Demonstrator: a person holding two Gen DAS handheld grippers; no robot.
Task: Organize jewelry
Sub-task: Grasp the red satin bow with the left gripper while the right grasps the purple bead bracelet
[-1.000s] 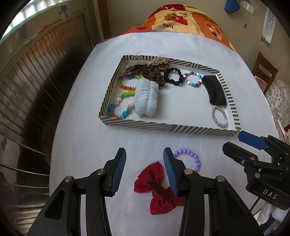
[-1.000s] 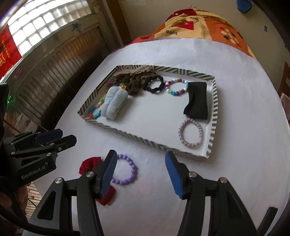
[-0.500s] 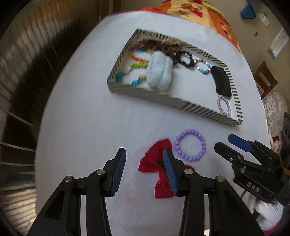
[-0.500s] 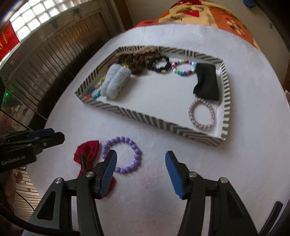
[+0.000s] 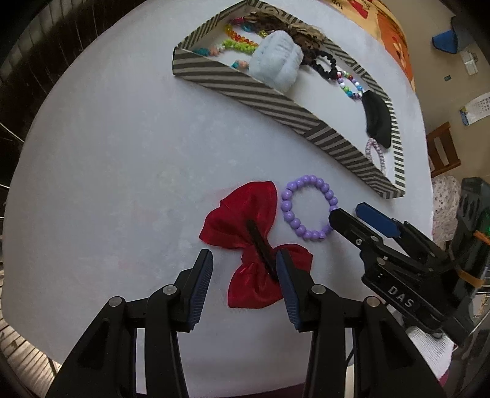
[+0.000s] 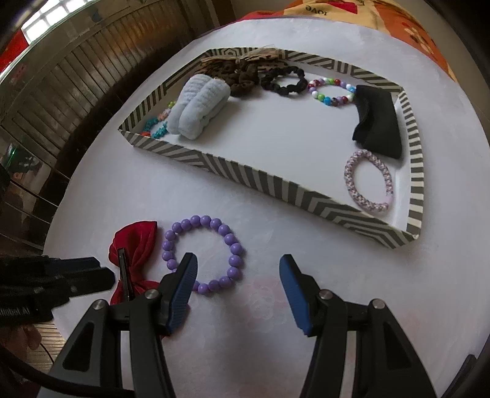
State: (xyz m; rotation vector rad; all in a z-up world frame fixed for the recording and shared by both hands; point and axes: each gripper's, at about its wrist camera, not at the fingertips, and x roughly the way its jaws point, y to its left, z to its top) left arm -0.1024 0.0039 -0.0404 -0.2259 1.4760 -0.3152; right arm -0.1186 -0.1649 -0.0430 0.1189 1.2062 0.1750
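Note:
A red bow hair clip (image 5: 242, 226) lies on the white table with its near half between my open left gripper's (image 5: 245, 266) jaws; it also shows in the right wrist view (image 6: 134, 248). A purple bead bracelet (image 5: 309, 211) lies just right of it. My right gripper (image 6: 235, 272) is open and empty, its left finger over the bracelet's (image 6: 203, 254) near edge. The striped tray (image 6: 275, 186) behind holds a pale blue scrunchie (image 6: 199, 107), a black scrunchie (image 6: 284, 81), a multicolour bead bracelet (image 6: 332, 90), a black cloth piece (image 6: 378, 122) and a pink braided bracelet (image 6: 367, 180).
The tray (image 5: 275, 95) also holds a brown scrunchie (image 6: 242, 75) and small coloured bead strings (image 5: 235, 44) at its left end. The round table's edge drops off to a dark wooden railing (image 6: 76, 76) on the left. A patterned orange cloth (image 6: 382, 12) lies beyond the table.
Both grippers have moved down and closer to the table. The left now frames the red bow, and the right has come over the purple bracelet. Nothing has been picked up.

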